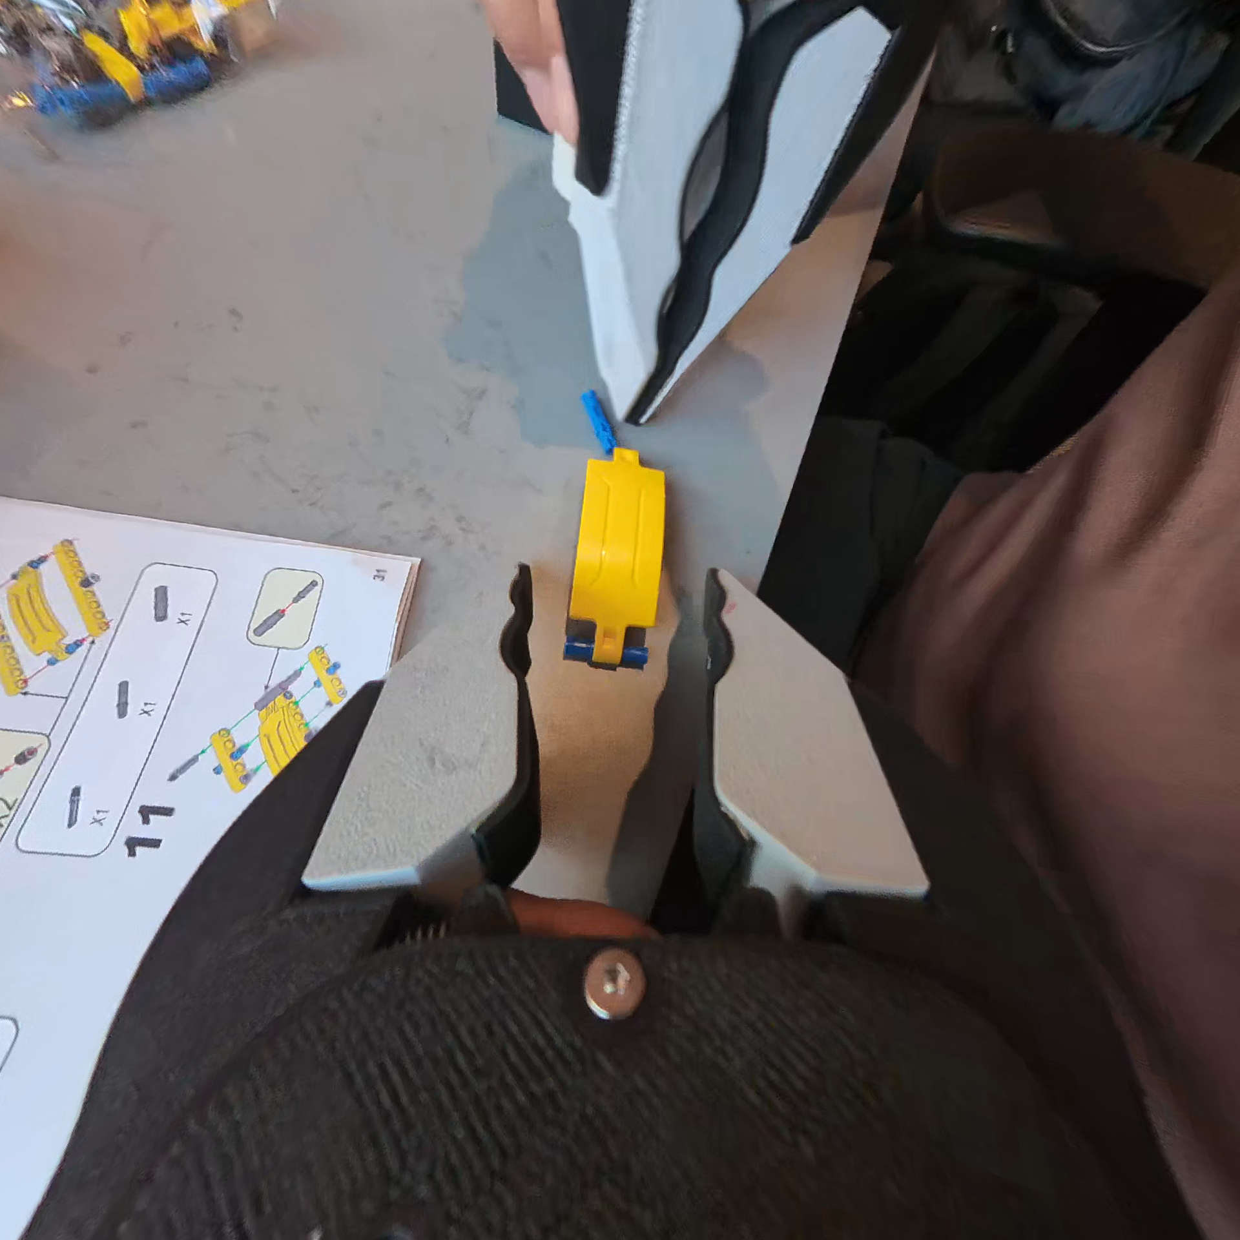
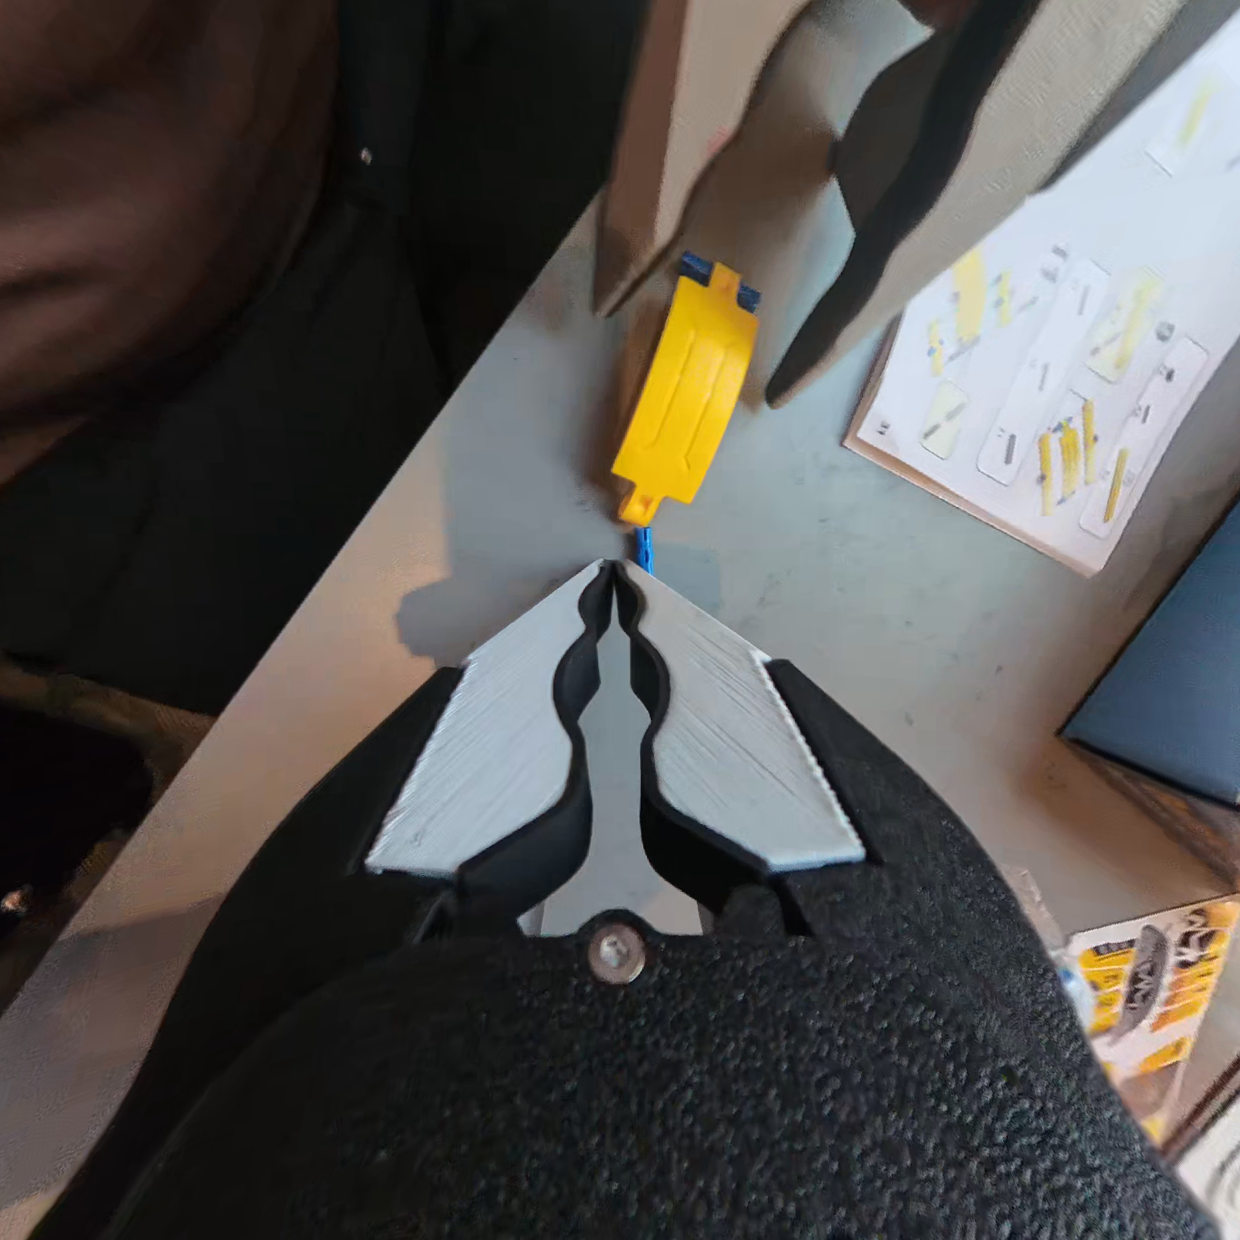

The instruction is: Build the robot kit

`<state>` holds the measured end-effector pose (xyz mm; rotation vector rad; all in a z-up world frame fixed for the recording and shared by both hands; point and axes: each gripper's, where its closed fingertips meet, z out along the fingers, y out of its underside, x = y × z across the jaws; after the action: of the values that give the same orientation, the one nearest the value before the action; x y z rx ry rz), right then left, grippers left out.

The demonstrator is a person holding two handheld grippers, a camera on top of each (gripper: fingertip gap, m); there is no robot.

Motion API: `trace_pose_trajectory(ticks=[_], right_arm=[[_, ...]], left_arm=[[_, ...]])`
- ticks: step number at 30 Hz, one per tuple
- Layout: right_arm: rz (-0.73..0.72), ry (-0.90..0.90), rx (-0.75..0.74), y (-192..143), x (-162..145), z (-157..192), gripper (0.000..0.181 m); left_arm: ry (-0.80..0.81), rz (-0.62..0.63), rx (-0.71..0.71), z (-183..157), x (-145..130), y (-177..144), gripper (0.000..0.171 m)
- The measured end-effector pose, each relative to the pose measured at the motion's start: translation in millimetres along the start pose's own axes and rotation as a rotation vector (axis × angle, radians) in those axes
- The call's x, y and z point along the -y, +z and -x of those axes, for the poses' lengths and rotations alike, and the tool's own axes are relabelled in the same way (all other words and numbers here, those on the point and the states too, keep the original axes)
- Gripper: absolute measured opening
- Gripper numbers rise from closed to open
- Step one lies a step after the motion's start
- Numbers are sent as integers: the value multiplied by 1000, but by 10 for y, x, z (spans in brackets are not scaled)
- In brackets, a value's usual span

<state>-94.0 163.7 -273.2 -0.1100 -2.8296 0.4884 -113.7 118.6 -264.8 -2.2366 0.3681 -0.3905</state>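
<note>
Two grippers flank a yellow panel on the table. Left gripper jaws spread around its end. Right gripper jaws pressed together, whether on the blue pin I cannot tell.

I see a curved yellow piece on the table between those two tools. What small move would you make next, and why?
Probably ease the left gripper forward a little and close it on the yellow piece. Its jaws stand open with the piece's near end just between the tips, not yet gripped. The right gripper is shut, its tips by the small blue pin at the other end.

Scuffed grey tabletop in daylight, dark floor beyond its edge.
</note>
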Motion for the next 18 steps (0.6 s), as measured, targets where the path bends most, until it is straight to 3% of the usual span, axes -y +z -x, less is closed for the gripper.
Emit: trace_pose_trajectory(ticks=[4, 7, 13, 16, 18], right_arm=[[96, -100, -17, -52, -52, 58, 0], [103, 2, -68, -150, -31, 20, 21], [53, 81, -112, -92, 32, 67, 22], [46, 58, -38, -49, 36, 139, 4], [47, 26, 23, -63, 48, 211, 3]], left_arm=[[38, 20, 43, 7, 1, 49, 49], [53, 23, 53, 0, 1, 62, 46], [50, 22, 23, -58, 43, 120, 31], [61, 26, 28, -67, 47, 136, 23], [69, 27, 33, -68, 45, 138, 23]])
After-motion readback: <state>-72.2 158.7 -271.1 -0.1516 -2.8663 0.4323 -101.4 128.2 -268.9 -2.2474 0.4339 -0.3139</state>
